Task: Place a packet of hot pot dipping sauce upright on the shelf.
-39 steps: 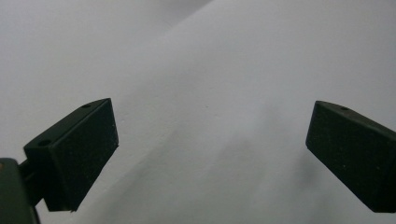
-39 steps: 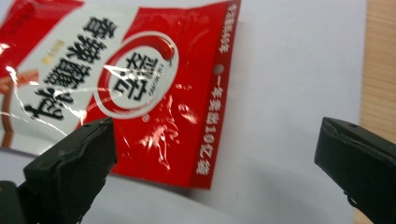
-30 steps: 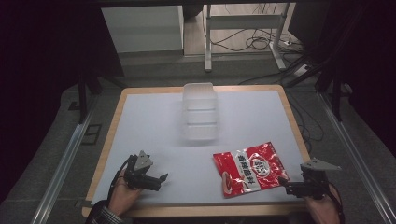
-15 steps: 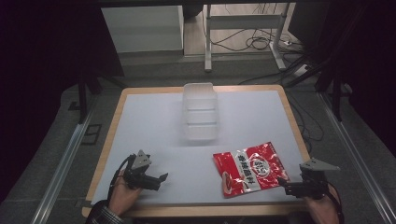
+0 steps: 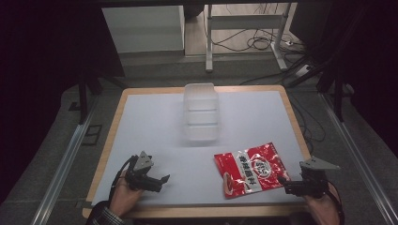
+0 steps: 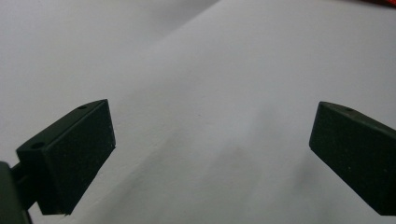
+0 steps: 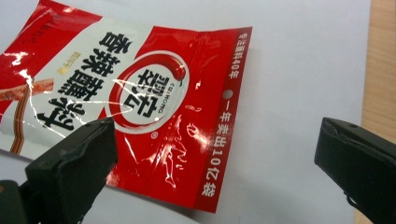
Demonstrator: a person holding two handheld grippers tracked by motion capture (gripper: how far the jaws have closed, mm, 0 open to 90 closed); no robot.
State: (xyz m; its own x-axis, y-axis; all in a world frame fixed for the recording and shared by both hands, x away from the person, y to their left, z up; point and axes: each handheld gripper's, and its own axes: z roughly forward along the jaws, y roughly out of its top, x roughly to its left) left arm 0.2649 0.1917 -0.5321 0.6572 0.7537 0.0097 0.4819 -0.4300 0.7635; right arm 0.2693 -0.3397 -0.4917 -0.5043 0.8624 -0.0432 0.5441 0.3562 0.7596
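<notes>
bench: white top with a wooden rim, seen from above; dark surroundings, cables on the floor beyond the far edge.

item 1, clear plastic container: rectangular, translucent, with ribbed compartments; stands upright in the middle of the far half of the bench, its short end touching or just short of the far edge. nothing visible inside it.

item 2, red snack packet: glossy red and white foil pouch with printed characters and a round logo; lies flat near the near right corner of the bench, turned at an angle to the edges. in the right gripper view its sealed end with a small hang hole points toward the wooden rim, and the film is creased and catching light.

item 3, left gripper: held in a hand at the near left corner, low over the white top; in its own view the jaws stand wide apart with bare bench between them, released, gripping nothing.

item 4, right gripper: held at the near right corner, just beside the packet's near right end; in its own view the jaws are spread wide, released, one jaw over the packet's edge, the other toward the wooden rim. whether any jaw touches the packet cannot be told.
</notes>
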